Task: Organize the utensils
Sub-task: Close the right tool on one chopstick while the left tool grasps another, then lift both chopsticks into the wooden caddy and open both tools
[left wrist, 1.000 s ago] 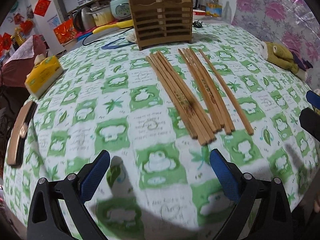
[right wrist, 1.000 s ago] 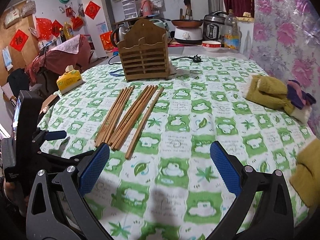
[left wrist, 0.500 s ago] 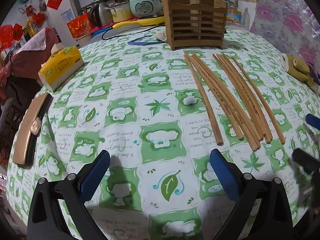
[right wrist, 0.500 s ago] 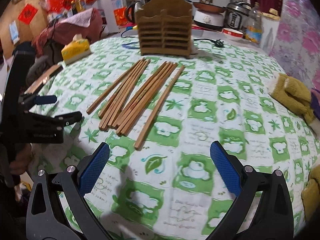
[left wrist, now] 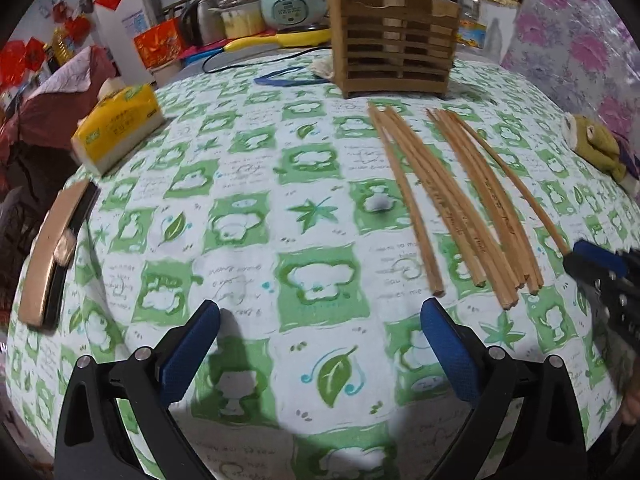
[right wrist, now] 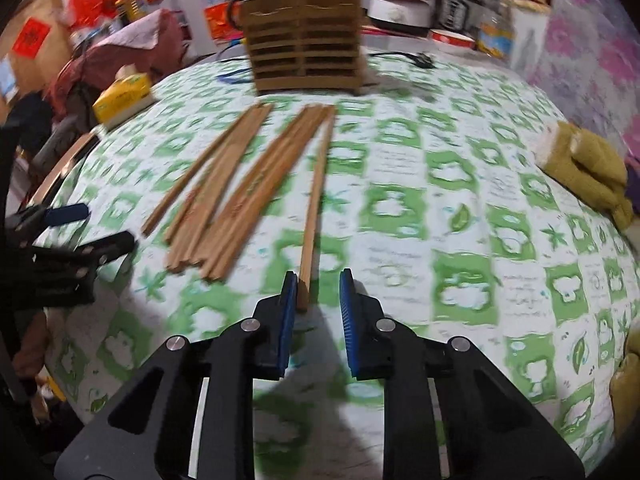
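Several wooden chopsticks (left wrist: pixel 452 200) lie side by side on the green-and-white tablecloth (left wrist: pixel 240 220), pointing at a slatted wooden utensil holder (left wrist: pixel 394 42) at the back. My left gripper (left wrist: pixel 320 324) is open and empty, low over the cloth to the left of the chopsticks' near ends. In the right wrist view the chopsticks (right wrist: pixel 240 188) and the holder (right wrist: pixel 306 42) show too. My right gripper (right wrist: pixel 316 292) is partly closed around the near end of the rightmost single chopstick (right wrist: pixel 316 200), with a gap still left on its right side. It also shows in the left wrist view (left wrist: pixel 596 264).
A yellow tissue pack (left wrist: pixel 118 130) and a flat tan and black object (left wrist: pixel 52 252) lie at the table's left edge. Olive-yellow plush things (right wrist: pixel 584 168) lie at the right. Kitchen appliances (left wrist: pixel 292 0) and cables stand behind the holder.
My right gripper has moved forward and down to the rightmost chopstick's near end, and its jaws have narrowed around it. My left gripper has shifted left, so the chopsticks now sit to its right.
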Tool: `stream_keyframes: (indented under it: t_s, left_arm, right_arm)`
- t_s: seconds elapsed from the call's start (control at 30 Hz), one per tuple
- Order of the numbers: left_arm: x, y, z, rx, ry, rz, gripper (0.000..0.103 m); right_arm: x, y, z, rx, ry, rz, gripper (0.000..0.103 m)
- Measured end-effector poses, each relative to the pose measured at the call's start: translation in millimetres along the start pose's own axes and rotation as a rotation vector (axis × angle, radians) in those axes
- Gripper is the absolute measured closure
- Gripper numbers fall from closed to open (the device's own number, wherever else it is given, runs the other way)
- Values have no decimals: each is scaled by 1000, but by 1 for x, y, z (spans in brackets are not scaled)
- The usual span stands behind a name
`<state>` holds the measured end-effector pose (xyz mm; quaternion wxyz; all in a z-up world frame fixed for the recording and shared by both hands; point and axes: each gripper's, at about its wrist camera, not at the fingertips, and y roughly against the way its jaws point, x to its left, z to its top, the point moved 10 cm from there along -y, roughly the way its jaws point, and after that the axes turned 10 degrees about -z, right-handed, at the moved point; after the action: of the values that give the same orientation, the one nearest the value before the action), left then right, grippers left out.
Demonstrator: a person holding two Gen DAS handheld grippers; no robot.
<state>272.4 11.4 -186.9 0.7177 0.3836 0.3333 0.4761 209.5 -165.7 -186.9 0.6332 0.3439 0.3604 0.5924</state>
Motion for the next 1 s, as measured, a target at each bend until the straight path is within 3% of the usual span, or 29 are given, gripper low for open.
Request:
stream_keyframes:
  t_s: [0.13,0.23,0.33,0.4,0.47,0.73,1.0]
  left_arm:
    - [-15,-7,4,27,-27,-56,6]
    - [-28,-8,8,12,-77,-73,20]
    - [-33,-9,13,-5,-87,-107,48]
    - [-33,-9,16,-19,-92,-100,78]
    - [-37,-9,16,-20,-90,-138,96]
    - [-29,12,30,-65,-41,-166,97]
    - [-36,78,98,-223,-73,-156,97]
  right_arm:
    - [-1,0,1,-7,5,1,78]
    - [0,-1,1,-6,5,10,78]
    - [-1,-2,3,-1,-1,24,79]
    - [0,-3,3,-1,-1,31,90]
    - [0,-3,3,-2,-4,39,96]
    - [-4,20,15,-107,-3,5,96]
    - [-24,83,90,-302,-29,-10,96]
